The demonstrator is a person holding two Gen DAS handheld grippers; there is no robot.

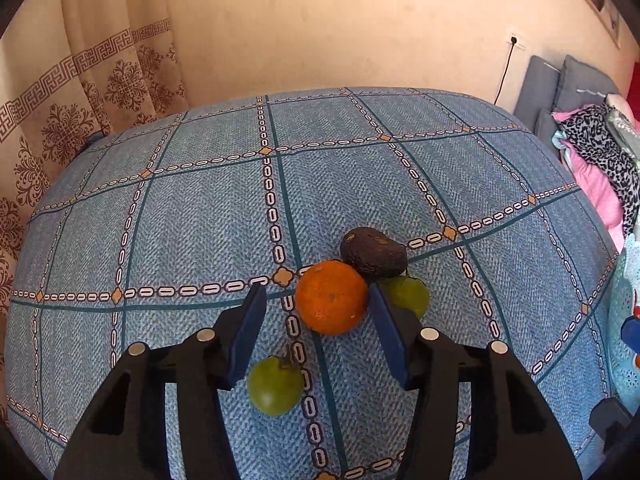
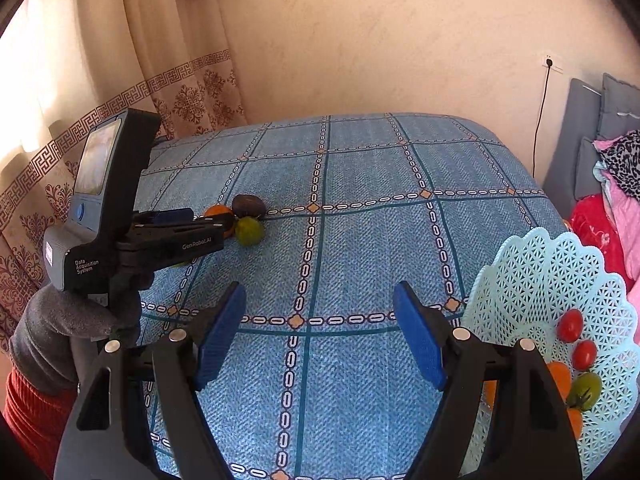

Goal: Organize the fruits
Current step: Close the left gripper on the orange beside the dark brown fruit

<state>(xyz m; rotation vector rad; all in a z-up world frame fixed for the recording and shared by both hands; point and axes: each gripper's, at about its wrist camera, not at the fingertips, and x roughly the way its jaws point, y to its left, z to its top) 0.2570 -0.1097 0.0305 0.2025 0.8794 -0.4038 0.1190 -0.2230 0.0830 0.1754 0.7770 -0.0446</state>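
One orange (image 1: 331,297) with matte, pitted skin, between your left gripper (image 1: 316,312) fingers, spread and not pinching, on blue checked cloth (image 1: 200,216), one dark avocado (image 1: 374,251), two green fruits (image 1: 275,386), right gripper (image 2: 320,332) spread, empty, beside one lattice basket (image 2: 536,264).

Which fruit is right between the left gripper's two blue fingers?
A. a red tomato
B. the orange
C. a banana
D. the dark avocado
B: in the left wrist view the orange sits between the left gripper fingers, while the avocado lies behind it, beyond the fingertips.
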